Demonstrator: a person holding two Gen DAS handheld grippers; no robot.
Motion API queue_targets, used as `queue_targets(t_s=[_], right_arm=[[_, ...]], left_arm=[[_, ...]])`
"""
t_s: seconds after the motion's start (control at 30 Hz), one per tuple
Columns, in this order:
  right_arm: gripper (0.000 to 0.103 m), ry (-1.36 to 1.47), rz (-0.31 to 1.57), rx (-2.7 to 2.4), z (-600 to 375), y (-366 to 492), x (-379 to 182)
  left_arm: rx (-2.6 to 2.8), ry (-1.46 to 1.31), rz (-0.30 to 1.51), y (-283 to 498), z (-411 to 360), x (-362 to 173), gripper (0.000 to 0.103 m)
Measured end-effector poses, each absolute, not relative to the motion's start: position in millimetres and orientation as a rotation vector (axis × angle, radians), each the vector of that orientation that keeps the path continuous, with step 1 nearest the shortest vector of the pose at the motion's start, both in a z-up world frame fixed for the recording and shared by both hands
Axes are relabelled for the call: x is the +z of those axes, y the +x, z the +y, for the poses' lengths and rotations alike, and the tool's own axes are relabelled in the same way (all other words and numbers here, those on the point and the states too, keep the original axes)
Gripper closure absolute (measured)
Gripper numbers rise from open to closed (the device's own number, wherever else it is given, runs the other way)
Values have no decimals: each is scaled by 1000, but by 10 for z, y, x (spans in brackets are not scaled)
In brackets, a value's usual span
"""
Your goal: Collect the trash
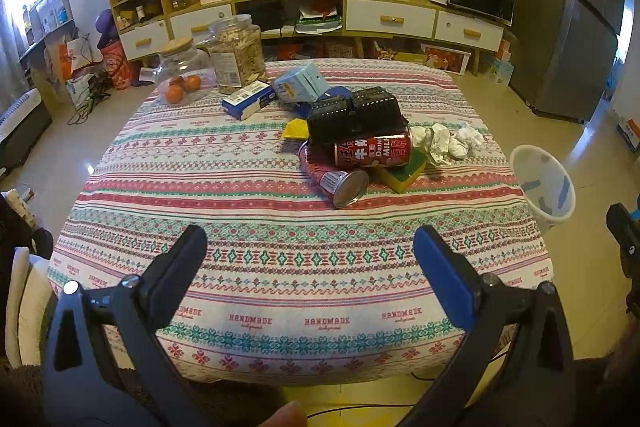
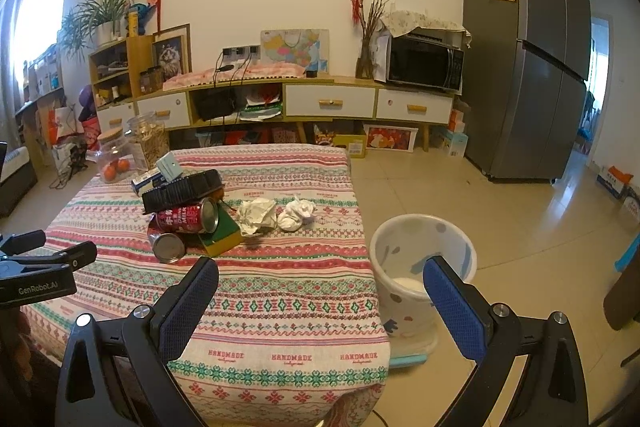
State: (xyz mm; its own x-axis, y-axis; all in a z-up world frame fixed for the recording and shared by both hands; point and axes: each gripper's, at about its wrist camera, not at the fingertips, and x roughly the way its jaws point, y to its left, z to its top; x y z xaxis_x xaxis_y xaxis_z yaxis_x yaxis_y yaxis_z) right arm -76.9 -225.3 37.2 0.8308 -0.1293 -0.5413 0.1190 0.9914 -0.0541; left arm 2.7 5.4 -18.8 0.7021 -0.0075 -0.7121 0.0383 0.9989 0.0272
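Observation:
A pile of trash lies mid-table: a red drink can (image 1: pixel 374 151) (image 2: pixel 186 217) under a black plastic tray (image 1: pixel 354 117) (image 2: pixel 180 189), a second can (image 1: pixel 340 181) (image 2: pixel 168 246) lying with its silver end toward me, and crumpled white paper (image 1: pixel 446 141) (image 2: pixel 258 215) (image 2: pixel 297 214) to the right. A white trash bin (image 1: pixel 544 187) (image 2: pixel 424 267) stands on the floor by the table's right edge. My left gripper (image 1: pixel 310 247) is open and empty over the near table edge. My right gripper (image 2: pixel 320 279) is open and empty, near the table's front right corner.
A yellow-green sponge (image 1: pixel 404 173) (image 2: pixel 222 235) lies under the cans. Blue boxes (image 1: pixel 248 101), a jar of snacks (image 1: pixel 236 53) and a glass jar with oranges (image 1: pixel 182 73) stand at the table's far left. The patterned tablecloth (image 1: pixel 280 267) covers the table. A fridge (image 2: pixel 528 67) stands right.

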Motion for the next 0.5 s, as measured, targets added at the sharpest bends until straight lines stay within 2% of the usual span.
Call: queue_targets(t_s=[0.5], right_arm=[[0, -31, 582, -126, -2211, -748, 350]], left_arm=[[-19, 34, 793, 25, 86, -198, 0]])
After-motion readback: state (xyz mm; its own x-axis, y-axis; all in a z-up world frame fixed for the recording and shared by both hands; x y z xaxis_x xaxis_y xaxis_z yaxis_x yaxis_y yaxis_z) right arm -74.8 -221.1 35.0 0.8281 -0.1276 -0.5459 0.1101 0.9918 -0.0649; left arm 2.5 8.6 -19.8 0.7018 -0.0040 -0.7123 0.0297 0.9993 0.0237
